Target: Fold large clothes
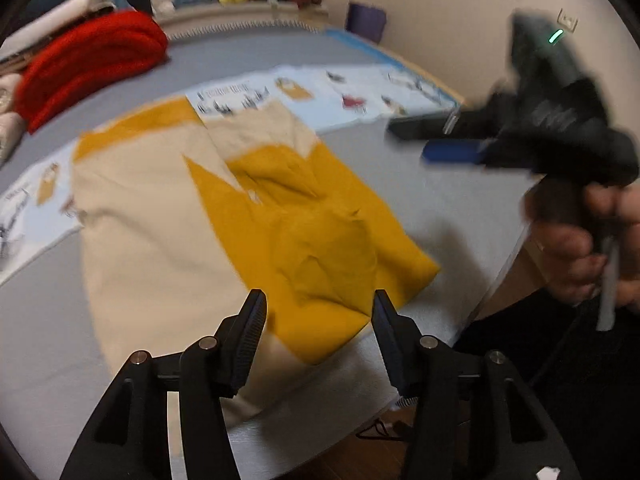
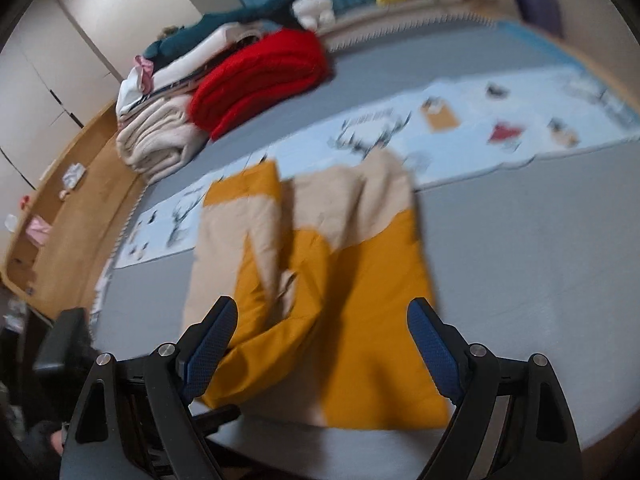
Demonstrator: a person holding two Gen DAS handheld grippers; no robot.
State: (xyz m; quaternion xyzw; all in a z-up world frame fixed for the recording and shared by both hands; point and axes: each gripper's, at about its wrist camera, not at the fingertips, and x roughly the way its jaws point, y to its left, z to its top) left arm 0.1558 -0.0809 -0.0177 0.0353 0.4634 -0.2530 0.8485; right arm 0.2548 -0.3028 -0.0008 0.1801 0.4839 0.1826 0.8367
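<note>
Both grippers, left gripper (image 1: 318, 316) and right gripper (image 2: 322, 332), hover empty, fingers spread; pinch mustard-cream garment (image 2: 340, 300) at near corners on bed (image 2: 540, 260), fold evenly

Both wrist views low, close over the same garment (image 1: 248, 216), bedward.
</note>
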